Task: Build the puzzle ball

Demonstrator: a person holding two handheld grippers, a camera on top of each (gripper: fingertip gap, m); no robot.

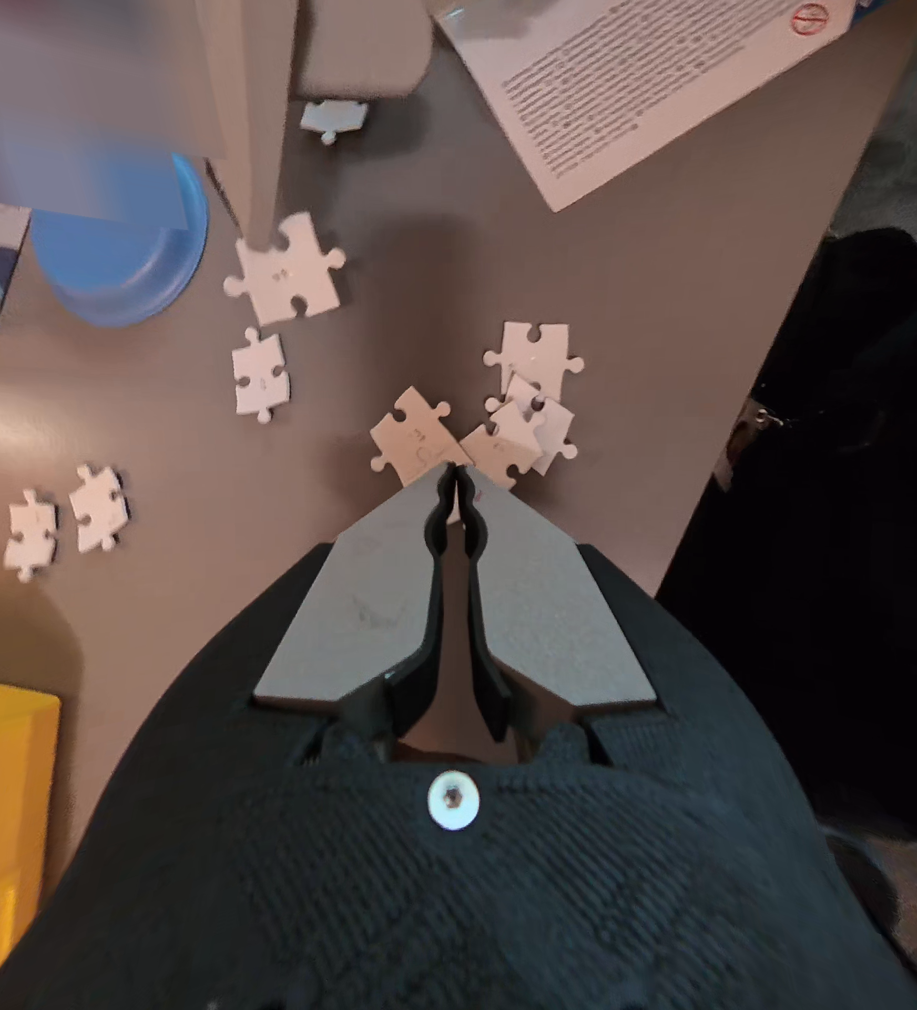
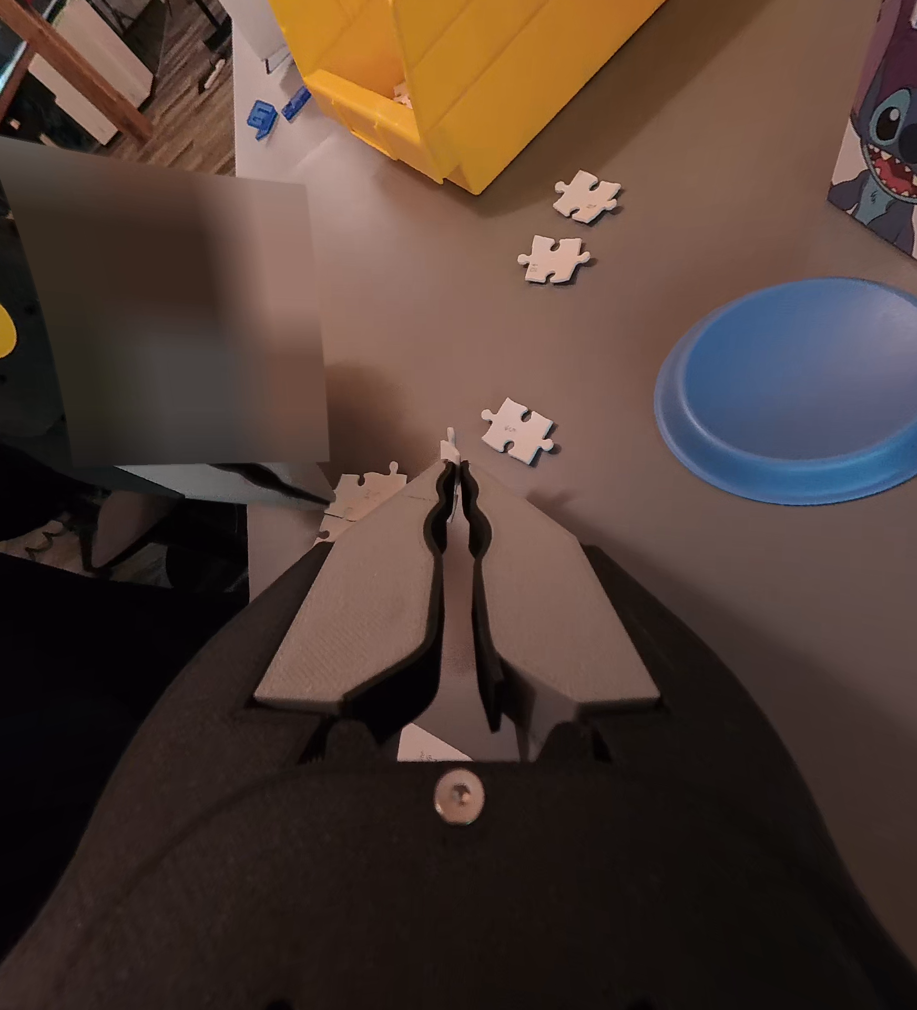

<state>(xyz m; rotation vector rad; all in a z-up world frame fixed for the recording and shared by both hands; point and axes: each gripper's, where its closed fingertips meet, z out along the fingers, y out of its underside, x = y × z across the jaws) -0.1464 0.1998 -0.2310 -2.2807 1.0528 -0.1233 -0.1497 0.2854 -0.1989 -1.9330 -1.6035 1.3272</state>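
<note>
Pieces: loose white pieces [image 1: 261, 377] lie blank side up across the grey bench [image 1: 664, 339]; none look joined into a ball yet.
Pile: 4 or so pieces [image 1: 533, 415] overlap near the bench's right edge in the left wrist view, just ahead of the left tongs.
Left tongs [image 1: 455, 474]: tips together over the pile; whether they pinch a piece cannot be told.
Right tongs [image 2: 457, 471]: clamped on 1 piece [image 2: 450, 445], held on edge above the bench.
Handling: likely light, thin, stiff and curved, slippery on a smooth top; best taken by the flat body, clear of tabs.
Dish: blue dish [image 2: 811, 393] sits well apart, empty.
Bin: yellow bin [image 2: 462, 76] at the far edge.
Paper: printed sheet [image 1: 636, 82] at a far corner.
</note>
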